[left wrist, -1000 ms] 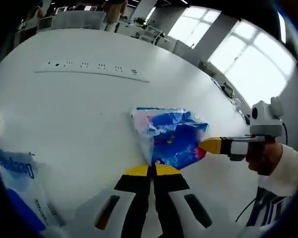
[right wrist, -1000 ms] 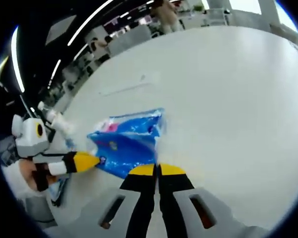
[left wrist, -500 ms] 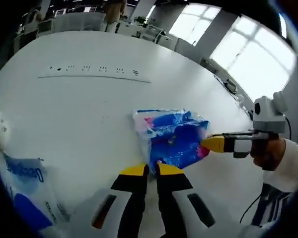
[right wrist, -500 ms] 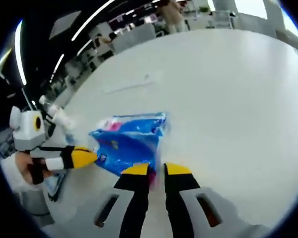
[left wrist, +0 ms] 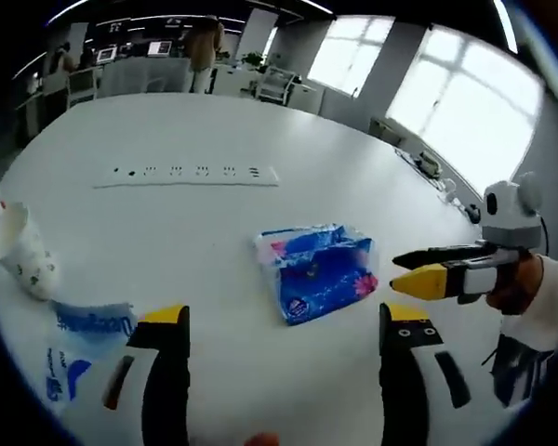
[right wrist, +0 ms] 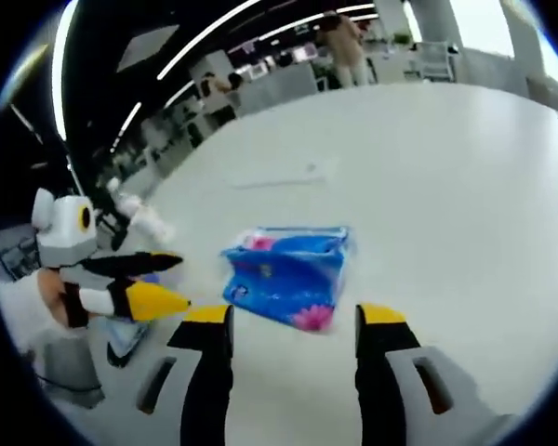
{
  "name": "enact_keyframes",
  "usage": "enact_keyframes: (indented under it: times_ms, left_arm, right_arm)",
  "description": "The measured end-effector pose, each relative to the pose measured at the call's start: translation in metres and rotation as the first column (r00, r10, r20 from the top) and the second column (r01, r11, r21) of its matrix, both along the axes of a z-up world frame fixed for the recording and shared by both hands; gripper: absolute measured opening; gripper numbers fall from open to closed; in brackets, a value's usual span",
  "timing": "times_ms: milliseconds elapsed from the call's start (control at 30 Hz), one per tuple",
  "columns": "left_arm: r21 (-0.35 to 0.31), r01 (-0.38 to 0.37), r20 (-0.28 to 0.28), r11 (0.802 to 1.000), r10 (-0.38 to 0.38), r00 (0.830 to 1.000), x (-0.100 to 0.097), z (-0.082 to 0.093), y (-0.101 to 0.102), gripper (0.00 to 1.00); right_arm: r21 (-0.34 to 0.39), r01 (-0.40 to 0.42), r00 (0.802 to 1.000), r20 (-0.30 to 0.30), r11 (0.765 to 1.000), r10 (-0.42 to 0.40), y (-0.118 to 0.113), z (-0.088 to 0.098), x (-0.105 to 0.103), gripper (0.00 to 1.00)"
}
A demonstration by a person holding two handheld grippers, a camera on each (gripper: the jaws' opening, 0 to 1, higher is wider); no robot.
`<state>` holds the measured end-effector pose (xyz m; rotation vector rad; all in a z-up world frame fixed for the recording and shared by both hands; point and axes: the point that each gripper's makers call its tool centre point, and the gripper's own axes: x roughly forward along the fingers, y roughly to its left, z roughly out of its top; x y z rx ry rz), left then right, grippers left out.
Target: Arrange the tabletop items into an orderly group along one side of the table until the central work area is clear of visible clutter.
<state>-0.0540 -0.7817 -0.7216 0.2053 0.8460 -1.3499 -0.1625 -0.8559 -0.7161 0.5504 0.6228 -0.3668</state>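
Bright daylight from windows [left wrist: 465, 102], ceiling strip lights, fisheye-warped edges, slight blur

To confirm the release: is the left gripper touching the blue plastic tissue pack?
Apart. In the left gripper view, the left gripper is open, and white table shows between each jaw and the blue plastic tissue pack.

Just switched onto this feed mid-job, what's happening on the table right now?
A person is tidying a white table with a gripper in each hand. Both the left gripper and the right gripper are open, and neither holds anything. The blue tissue pack lies flat on the table just ahead of both, untouched. A paper cup lies tipped over off to the left, with a blue-printed plastic wrapper beside it. A power strip panel is set into the table farther back.
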Motion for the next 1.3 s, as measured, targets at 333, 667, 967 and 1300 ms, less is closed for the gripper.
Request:
enact_keyframes:
  times_ms: [333, 667, 967, 1300]
  left_arm:
    - [-0.095, -0.003, 0.081, 0.996, 0.011, 0.997, -0.006, 0.033, 0.02, 1.0]
    - [-0.076, -0.013, 0.117, 0.997, 0.022, 0.993, -0.009, 0.037, 0.041, 1.0]
    - [-0.058, -0.029, 0.108, 0.998, 0.035, 0.994, -0.009, 0.035, 0.051, 1.0]
    - [-0.063, -0.052, 0.084, 0.997, 0.057, 0.995, -0.004, 0.034, 0.054, 1.0]
  right_arm:
    - [-0.004, 0.0, 0.999, 0.036, 1.0, 0.0, 0.03, 0.018, -0.021, 0.76]
    - [0.027, -0.004, 1.0, 0.028, 1.0, 0.003, 0.054, 0.017, -0.035, 0.72]
    - [0.04, -0.027, 0.999, 0.035, 0.999, 0.026, 0.06, 0.019, -0.033, 0.69]
    - [0.051, -0.045, 0.999, 0.016, 0.998, 0.044, 0.064, 0.014, -0.033, 0.67]
